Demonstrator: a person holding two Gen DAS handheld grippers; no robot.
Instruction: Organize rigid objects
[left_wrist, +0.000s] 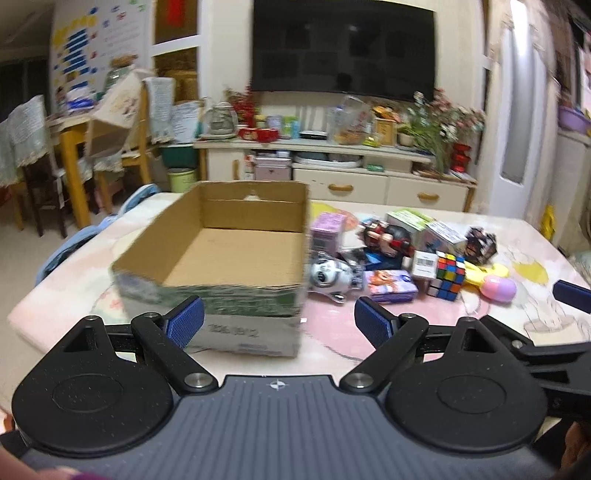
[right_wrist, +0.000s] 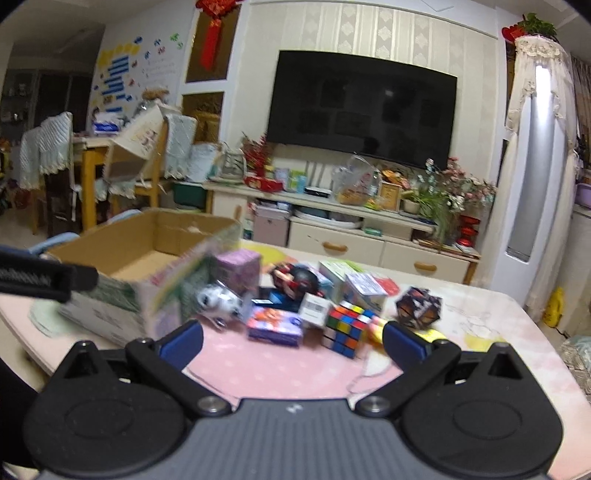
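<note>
An open cardboard box (left_wrist: 236, 254) stands empty on the pink table (left_wrist: 325, 332); it also shows in the right wrist view (right_wrist: 140, 258). Right of it lies a pile of small things: a Rubik's cube (left_wrist: 448, 275) (right_wrist: 347, 325), a purple card box (left_wrist: 391, 286) (right_wrist: 275, 325), a white round toy (left_wrist: 328, 275) (right_wrist: 218, 301), a pink egg (left_wrist: 498, 290), a dark faceted toy (right_wrist: 419, 306). My left gripper (left_wrist: 279, 319) is open and empty in front of the box. My right gripper (right_wrist: 293, 341) is open and empty in front of the pile.
A TV cabinet (left_wrist: 332, 158) crowded with jars and flowers stands behind the table under a wall TV (left_wrist: 343, 48). Chairs and a yellow table (left_wrist: 74, 140) stand at the left. The right gripper's finger (left_wrist: 572, 295) shows at the left view's right edge.
</note>
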